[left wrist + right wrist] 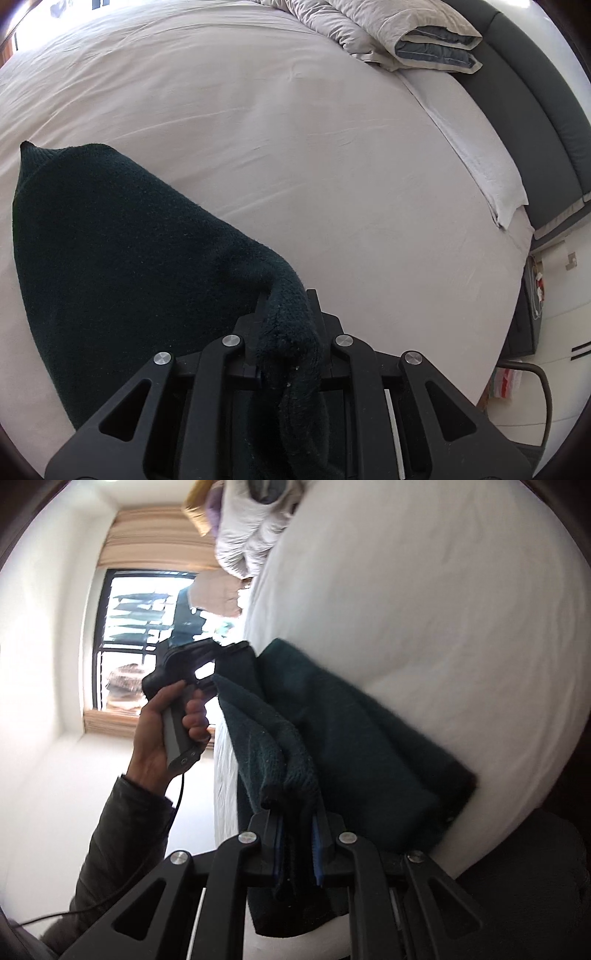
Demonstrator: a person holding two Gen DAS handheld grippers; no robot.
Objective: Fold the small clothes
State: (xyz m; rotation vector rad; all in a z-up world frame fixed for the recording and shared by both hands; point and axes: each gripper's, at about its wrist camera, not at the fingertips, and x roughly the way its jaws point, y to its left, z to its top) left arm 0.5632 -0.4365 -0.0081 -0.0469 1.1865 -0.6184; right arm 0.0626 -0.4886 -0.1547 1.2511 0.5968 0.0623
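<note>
both grippers [286,325] [297,823] clamped on dark green knit garment [110,236], no label legible

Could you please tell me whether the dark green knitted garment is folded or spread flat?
Partly folded: the dark green knitted garment lies doubled, one layer over another.

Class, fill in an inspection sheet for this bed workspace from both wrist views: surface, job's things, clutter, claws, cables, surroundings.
Surface: pale grey bed sheet, lightly creased.
Job's things: dark green knitted garment, partly on the sheet, two parts lifted.
Clutter: folded grey quilt at the bed's far end.
Claws: left claw shut on the garment; right claw shut on the garment.
Cables: thin black cable hanging from the left handle.
Surroundings: dark grey padded headboard; window with striped beige curtain; person's hand gripping the left handle.
</note>
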